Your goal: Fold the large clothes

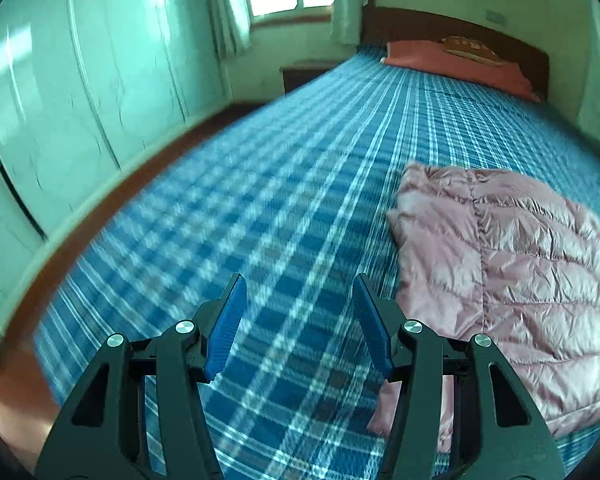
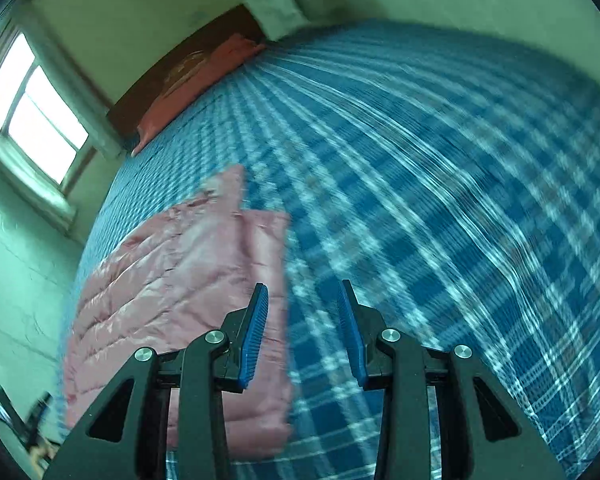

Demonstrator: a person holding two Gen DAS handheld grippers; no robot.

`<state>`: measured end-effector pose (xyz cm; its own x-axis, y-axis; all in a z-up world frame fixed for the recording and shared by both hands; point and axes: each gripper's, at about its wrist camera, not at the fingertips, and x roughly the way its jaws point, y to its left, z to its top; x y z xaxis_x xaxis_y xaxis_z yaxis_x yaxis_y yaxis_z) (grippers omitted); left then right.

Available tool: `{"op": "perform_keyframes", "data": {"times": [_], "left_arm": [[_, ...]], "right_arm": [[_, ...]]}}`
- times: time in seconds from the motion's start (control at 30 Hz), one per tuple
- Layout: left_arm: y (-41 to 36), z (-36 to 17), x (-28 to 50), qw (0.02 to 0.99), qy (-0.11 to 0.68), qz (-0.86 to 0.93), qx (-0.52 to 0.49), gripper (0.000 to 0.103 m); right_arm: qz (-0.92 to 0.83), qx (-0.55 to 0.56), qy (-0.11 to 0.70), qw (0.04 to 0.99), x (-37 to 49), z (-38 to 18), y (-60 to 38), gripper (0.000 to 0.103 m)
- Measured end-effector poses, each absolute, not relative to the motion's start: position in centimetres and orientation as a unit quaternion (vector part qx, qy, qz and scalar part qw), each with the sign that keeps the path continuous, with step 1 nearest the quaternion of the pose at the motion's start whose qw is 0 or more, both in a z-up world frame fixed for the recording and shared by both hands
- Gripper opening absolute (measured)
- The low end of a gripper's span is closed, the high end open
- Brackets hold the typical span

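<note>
Both tongs are seen parted and empty: left tongs beside the pink quilted jacket, right tongs over its right edge. It lies folded on the near part of the plaid bed. Each fold would best be pinched at matching corners. A wardrobe is shown only leftward; bare bedding rightward.

My bed wears a blue checked sheet. On it lies the folded pink padded jacket. A reddish pillow rests by the headboard.
</note>
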<state>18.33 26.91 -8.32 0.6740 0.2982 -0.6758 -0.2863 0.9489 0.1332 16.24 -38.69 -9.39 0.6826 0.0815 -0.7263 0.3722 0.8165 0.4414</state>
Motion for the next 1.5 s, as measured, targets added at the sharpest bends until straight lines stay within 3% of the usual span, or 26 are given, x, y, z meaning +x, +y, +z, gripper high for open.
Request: {"op": "perform_keyframes", "data": {"times": [0.3,0.77,1.0,1.13,1.27,1.5], "left_arm": [[18.7,-8.1,19.7,0.924,0.375,0.075,0.023,0.055],[8.9,-13.9,24.2,0.894,0.418,0.096,0.129,0.055],[7.8,-15.4,24.3,0.889,0.421,0.086,0.157,0.040],[8.4,-12.6,25.1,0.900,0.413,0.077,0.111,0.041],[8.2,-11.6,27.6,0.908,0.397,0.089,0.106,0.050],[6.9,-14.9,30.9,0.888,0.430,0.089,0.138,0.049]], "right_arm": [[0.011,0.210,0.398,0.893,20.2,-6.4,-28.6,0.037],[0.043,0.058,0.464,0.883,26.9,-9.8,-13.6,0.037],[0.028,0.008,0.488,0.872,27.4,-12.6,-12.2,0.037],[0.026,0.041,0.464,0.885,28.3,-9.9,-13.4,0.037],[0.024,0.048,0.456,0.888,30.9,-9.2,-13.1,0.037],[0.024,0.043,0.485,0.873,33.9,-12.7,-12.2,0.037]]}}
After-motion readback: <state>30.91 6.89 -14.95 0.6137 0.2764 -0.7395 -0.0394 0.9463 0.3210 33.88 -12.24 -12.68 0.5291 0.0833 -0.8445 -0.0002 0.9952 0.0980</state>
